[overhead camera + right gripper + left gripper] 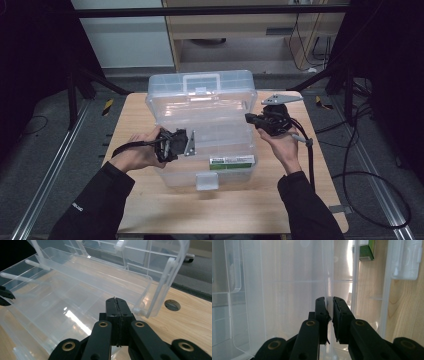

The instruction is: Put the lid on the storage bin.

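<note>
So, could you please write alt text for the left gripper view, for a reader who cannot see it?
The left hand-held gripper has its two black jaws closed on a thin wall of a clear plastic storage box. To the right lie a wooden table, a green carton and the box's white latch.

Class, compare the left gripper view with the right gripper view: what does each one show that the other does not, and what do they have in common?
Left gripper view alone: the left gripper shut on a thin clear wall of the box, a green carton and a white latch.

Right gripper view alone: the right gripper shut with nothing between its jaws, the raised lid and a round hole in the table.

Both: the clear plastic box on the wooden table.
</note>
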{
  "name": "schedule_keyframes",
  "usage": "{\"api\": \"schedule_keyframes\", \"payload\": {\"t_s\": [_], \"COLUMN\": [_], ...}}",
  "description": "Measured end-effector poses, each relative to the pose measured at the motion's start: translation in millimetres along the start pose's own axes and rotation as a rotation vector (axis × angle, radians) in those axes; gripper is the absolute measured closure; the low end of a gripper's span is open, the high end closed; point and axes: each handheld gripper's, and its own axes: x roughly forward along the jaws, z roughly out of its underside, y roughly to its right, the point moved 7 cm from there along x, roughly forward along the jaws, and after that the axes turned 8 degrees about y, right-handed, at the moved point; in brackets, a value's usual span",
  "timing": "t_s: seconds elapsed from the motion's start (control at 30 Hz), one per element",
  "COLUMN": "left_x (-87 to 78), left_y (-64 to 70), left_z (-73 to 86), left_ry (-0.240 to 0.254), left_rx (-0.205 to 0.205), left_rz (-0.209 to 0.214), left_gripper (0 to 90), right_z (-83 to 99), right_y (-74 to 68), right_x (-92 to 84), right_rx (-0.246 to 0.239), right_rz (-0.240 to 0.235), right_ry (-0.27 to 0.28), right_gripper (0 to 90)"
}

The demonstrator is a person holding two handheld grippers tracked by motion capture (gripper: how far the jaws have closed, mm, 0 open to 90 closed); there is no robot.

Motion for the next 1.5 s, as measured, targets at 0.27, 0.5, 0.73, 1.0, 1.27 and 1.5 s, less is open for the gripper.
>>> {"api": "schedule_keyframes", "payload": {"t_s": [0.27,0.5,0.73,1.0,1.27,1.5], "left_x": [1.6,4.3,4.6,5.5,-13.8,-34.8], "left_y": [6.7,13.7,16.8,19.2,16.0,0.9], "left_z": [-0.2,-0.1,0.6,1.7,5.7,23.9], "left_ry": [-0.004,-0.001,-0.006,0.006,0.114,0.246], "left_rx": [0.007,0.008,0.005,-0.022,-0.145,-0.355], "left_rz": [0.018,0.030,0.031,0.018,-0.009,-0.093], "left_gripper": [82.2,82.3,82.2,78.0,66.9,71.6], "right_z": [2.5,3.8,9.2,13.2,17.8,21.7], "right_y": [6.5,9.4,10.0,8.3,7.2,5.7], "right_x": [-1.2,-7.1,-13.0,-14.4,-13.9,-13.0], "right_rx": [0.029,0.036,0.027,0.017,0.014,0.012], "right_rz": [0.018,0.025,0.013,0.005,0.002,-0.001], "right_ry": [-0.014,-0.011,-0.011,-0.017,-0.010,-0.018], "right_gripper": [90.0,90.0,90.0,90.0,90.0,90.0]}}
